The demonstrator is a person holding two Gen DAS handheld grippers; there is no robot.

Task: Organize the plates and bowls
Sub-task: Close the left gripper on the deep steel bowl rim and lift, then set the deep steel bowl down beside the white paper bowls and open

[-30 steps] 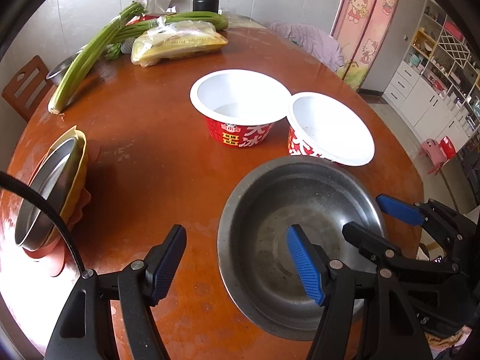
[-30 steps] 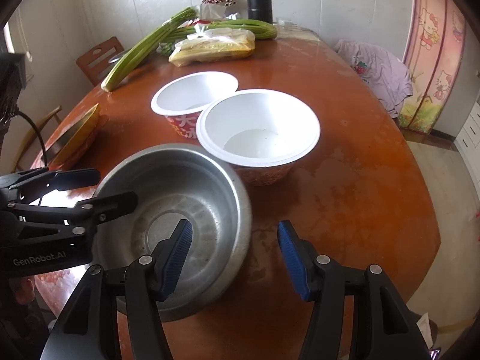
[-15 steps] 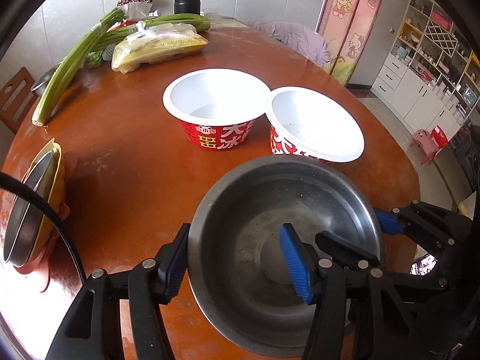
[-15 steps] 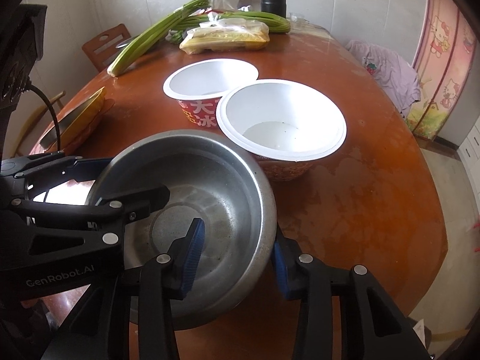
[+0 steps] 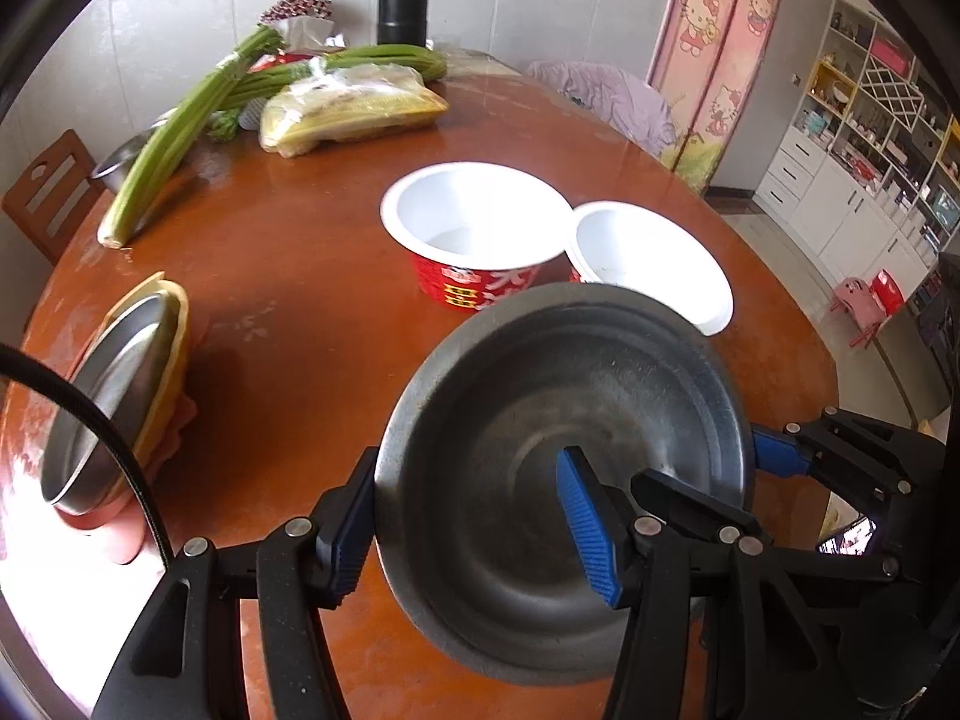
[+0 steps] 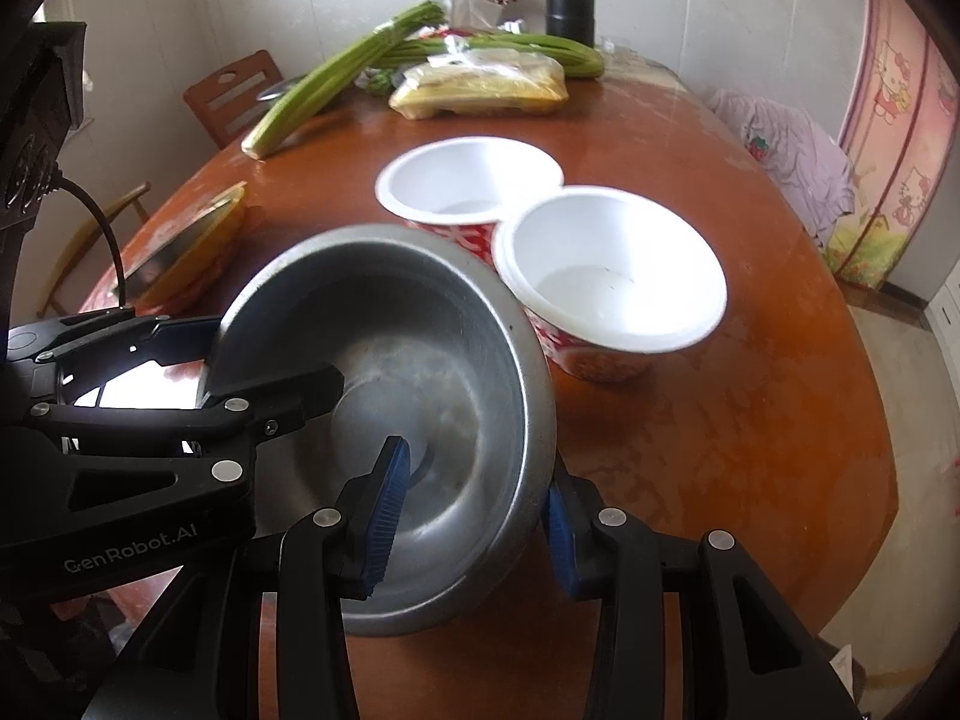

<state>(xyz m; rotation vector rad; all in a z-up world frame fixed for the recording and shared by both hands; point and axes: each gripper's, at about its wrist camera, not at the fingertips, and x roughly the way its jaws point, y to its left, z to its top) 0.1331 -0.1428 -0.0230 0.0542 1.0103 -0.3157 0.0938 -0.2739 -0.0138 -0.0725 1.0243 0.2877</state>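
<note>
A home dining room is shown: a round wooden table [image 5: 300,252], vegetables [image 5: 180,138] at its far end, storage shelves [image 5: 870,120] at the right.

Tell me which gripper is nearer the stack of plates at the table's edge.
Left. The left gripper clamps the steel bowl on the rim facing the plate stack; the right gripper clamps the opposite rim, farther away.

Soft daylight is filling both views, and it is glaring white off the desk [image 5: 288,276] at its near left edge, beside the stacked plates [image 5: 114,384]. The steel bowl [image 6: 390,420] is showing dull, streaky reflections and is throwing a dark shadow onto the desk beneath it. Fisheye distortion is bending the walls around the desk, black vignetting is ringing each frame, and the far greens [image 6: 336,78] are looking slightly soft.
</note>
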